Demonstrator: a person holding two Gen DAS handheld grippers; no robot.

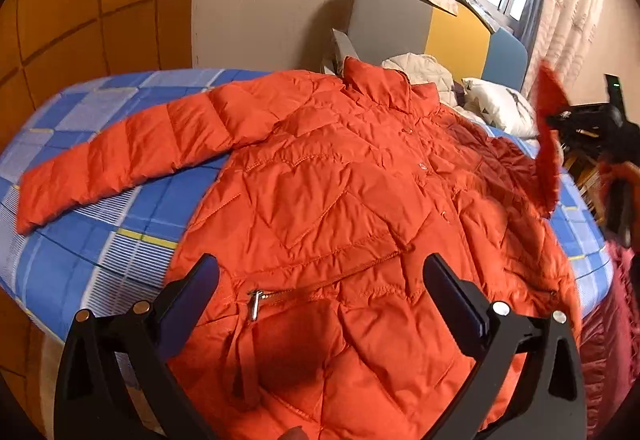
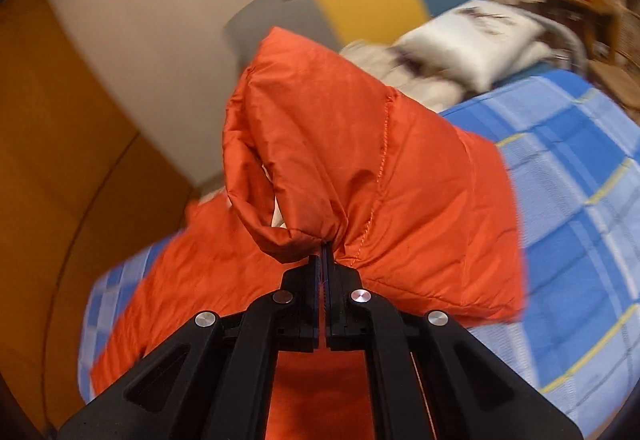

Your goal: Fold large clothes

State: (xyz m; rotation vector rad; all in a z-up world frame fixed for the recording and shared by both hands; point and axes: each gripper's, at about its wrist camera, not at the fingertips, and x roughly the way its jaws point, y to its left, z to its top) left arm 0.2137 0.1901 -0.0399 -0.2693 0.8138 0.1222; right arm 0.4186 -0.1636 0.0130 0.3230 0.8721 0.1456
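The right gripper (image 2: 325, 252) was clamped tight, its two black fingers pressed together on the cuff end of the orange jacket's sleeve (image 2: 352, 143), and it held that sleeve lifted clear of the bed, the puffy fabric bunching up above the pinch. From the left wrist view the same sleeve (image 1: 546, 143) stood up blurred at the far right, with the right gripper (image 1: 560, 119) beside it. The left gripper (image 1: 320, 272) hovered low over the hem, its fingers (image 1: 452, 292) spread wide and gripping nothing, the pocket zipper pull (image 1: 254, 304) between them. The orange jacket (image 1: 340, 199) lay face up across the blue checked bedsheet (image 1: 100, 240), collar toward the headboard (image 1: 452, 35), its other sleeve (image 1: 132, 155) stretched flat to the left. A white pillow (image 1: 496, 103) with dark markings sat beyond the collar; those marks were too blurred to read, and no label showed on the jacket.
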